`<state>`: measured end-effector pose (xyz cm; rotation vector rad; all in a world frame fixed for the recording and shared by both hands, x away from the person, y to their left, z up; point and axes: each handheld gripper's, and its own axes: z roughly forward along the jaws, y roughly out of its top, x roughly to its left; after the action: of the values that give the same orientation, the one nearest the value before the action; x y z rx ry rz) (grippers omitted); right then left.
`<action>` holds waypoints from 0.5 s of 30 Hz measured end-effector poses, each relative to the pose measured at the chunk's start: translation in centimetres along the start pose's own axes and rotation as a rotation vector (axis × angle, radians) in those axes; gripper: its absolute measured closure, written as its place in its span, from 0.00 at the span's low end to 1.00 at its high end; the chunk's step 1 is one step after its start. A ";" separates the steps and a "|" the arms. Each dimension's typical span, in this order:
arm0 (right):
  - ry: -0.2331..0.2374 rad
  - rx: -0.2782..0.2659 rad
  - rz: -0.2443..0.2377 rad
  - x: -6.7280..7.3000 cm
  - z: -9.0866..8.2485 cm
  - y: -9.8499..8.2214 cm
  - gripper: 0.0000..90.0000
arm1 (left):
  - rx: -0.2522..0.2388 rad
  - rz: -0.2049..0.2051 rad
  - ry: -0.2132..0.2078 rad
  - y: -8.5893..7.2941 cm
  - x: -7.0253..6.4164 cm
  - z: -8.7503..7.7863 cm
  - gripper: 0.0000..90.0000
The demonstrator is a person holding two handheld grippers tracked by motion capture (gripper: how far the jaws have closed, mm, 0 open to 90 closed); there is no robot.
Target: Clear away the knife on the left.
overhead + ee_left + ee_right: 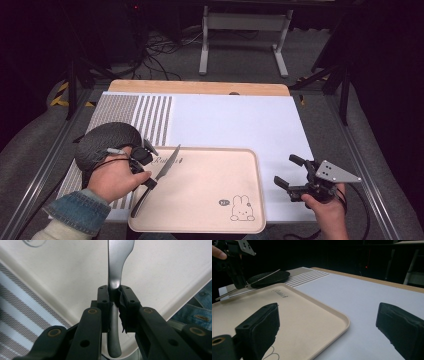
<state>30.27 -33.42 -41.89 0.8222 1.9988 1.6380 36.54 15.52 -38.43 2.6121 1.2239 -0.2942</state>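
A knife (169,161) with a grey blade and dark handle slants over the left edge of a beige tray (210,195), blade tip pointing away from me. My left gripper (150,182) is shut on the knife where blade meets handle. In the left gripper view the jaws (115,293) pinch the knife (117,262) above the tray (162,277). My right gripper (286,170) hovers open just right of the tray, nothing between its pads. The right gripper view shows its jaws (328,312) wide apart over the tray's corner (312,315), with the left gripper (237,277) and knife (267,274) farther off.
A dark round pad (107,141) lies on the striped left part of the white mat (240,125), behind my left hand. A rabbit drawing (242,209) marks the tray's near right corner. The wooden table edge (200,87) runs along the back, with stand legs (204,45) on the floor beyond.
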 end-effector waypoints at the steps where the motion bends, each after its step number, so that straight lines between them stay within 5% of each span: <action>1: 0.000 0.000 0.000 0.0 0.0 0.0 0.06 | 0.004 0.000 0.001 0.1 0.0 0.3 0.89; 13: 0.001 -0.001 0.005 -0.1 0.0 -0.1 0.06 | 0.023 -0.027 -0.010 0.6 0.1 1.9 0.89; 15: 0.002 -0.001 0.006 -0.1 0.0 -0.1 0.06 | 0.009 -0.011 -0.023 0.7 0.1 1.7 1.00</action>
<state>30.29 -33.48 -41.96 0.8276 1.9987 1.6428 37.01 14.70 -40.00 2.6036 1.2324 -0.3317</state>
